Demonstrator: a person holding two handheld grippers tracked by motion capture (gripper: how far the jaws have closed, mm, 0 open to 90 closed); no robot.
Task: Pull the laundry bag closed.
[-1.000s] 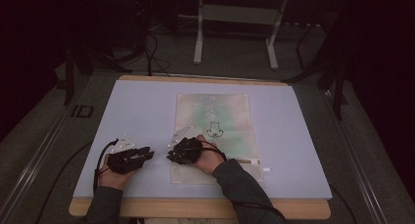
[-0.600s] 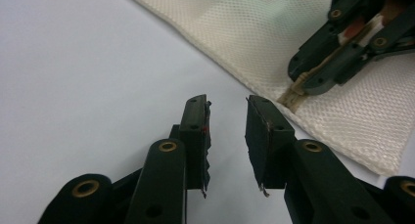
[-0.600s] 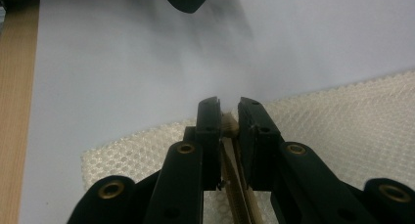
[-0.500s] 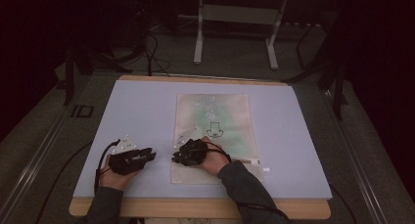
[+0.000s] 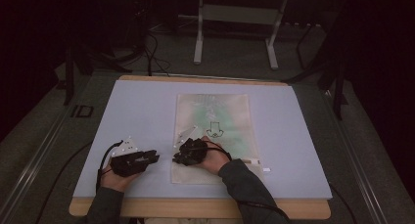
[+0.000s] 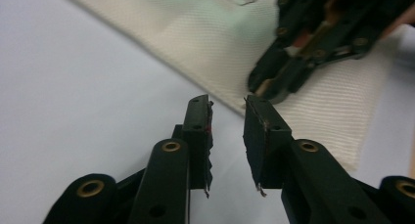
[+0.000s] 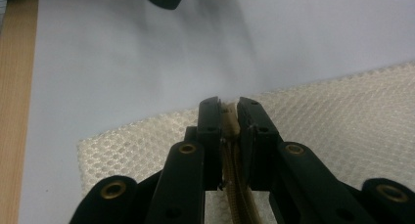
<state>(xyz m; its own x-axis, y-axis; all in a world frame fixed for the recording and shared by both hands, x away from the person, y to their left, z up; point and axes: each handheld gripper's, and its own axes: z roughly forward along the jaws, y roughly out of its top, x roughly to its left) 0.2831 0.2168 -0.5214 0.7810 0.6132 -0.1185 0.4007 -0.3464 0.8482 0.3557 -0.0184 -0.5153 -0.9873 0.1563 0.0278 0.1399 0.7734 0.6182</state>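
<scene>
In the high view, a cream mesh bag (image 5: 214, 136) lies flat on the pale blue table (image 5: 303, 136), a little right of the frame's centre, its long axis running from the near edge toward the far edge. A black arrow print (image 5: 214, 131) on it points toward the near edge. The right gripper (image 5: 177, 159) sits over the bag's lower left part, jaws aimed to frame left; how far they stand apart is too small to tell here. The left gripper (image 5: 155, 158) lies at lower left on bare table, just beside the bag's left edge, aimed to frame right toward the other. A small white tab (image 5: 254, 162) sticks out near the bag's lower right edge.

In the left gripper view, the left gripper (image 6: 228, 117) stands narrowly apart with nothing between its jaws, over bare table (image 6: 73, 87). The bag (image 6: 205, 43) crosses the upper right of the frame diagonally, its edge just beyond the jaw tips. The right gripper (image 6: 266, 87) is blurred at upper right, resting on the bag.

In the right gripper view, the right gripper (image 7: 229, 106) is clamped on a tan zipper strip (image 7: 234, 185) at the bag's (image 7: 342, 116) edge. The strip runs down between the jaws and is cut off at the frame bottom. A dark blurred shape at the top edge is hard to make out.
</scene>
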